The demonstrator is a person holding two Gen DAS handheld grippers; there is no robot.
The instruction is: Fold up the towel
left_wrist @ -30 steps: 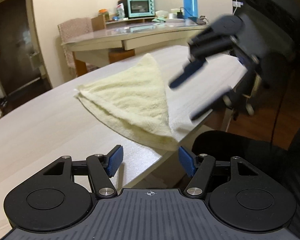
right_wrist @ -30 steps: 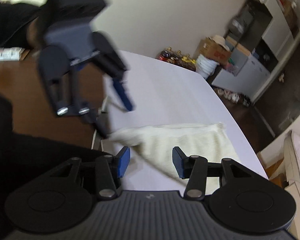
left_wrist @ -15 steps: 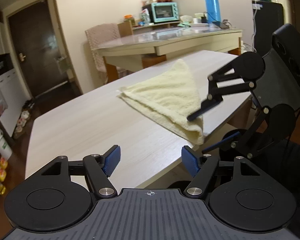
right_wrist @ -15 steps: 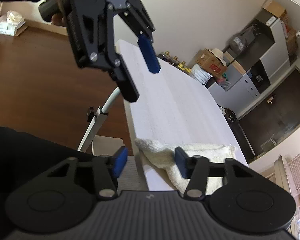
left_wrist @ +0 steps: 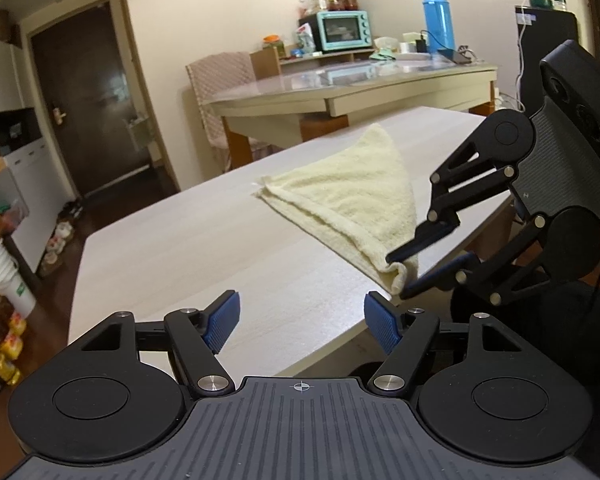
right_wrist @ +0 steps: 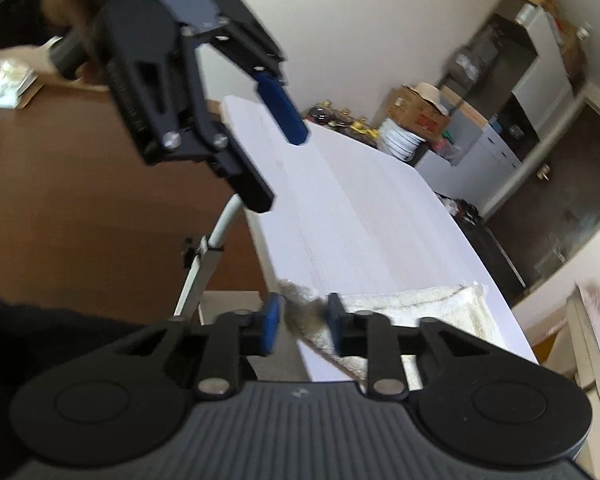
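Observation:
A pale yellow towel point(left_wrist: 352, 196) lies folded on the light wooden table point(left_wrist: 172, 268), its near corner at the table's right edge. My right gripper point(left_wrist: 405, 269) has one finger above and one below that corner. In the right wrist view the right gripper point(right_wrist: 302, 322) has its blue pads pressed on both sides of the towel point(right_wrist: 428, 304) corner. My left gripper point(left_wrist: 302, 320) stands open over the table's near edge, left of the towel, with nothing in it. The right wrist view shows the left gripper point(right_wrist: 274, 154) above the table point(right_wrist: 360, 216), held by a hand point(right_wrist: 66, 4).
Behind stands a second table point(left_wrist: 340, 92) with a teal oven point(left_wrist: 342, 30) and a blue flask point(left_wrist: 438, 20), a chair point(left_wrist: 224, 80) beside it. A door point(left_wrist: 88, 104), a bucket point(left_wrist: 8, 280) and bottles are at left. A metal table leg point(right_wrist: 204, 264) is under the near edge.
The right gripper came down to the towel's near corner and its fingers narrowed onto it. The left gripper drew back to the left, away from the towel, still open.

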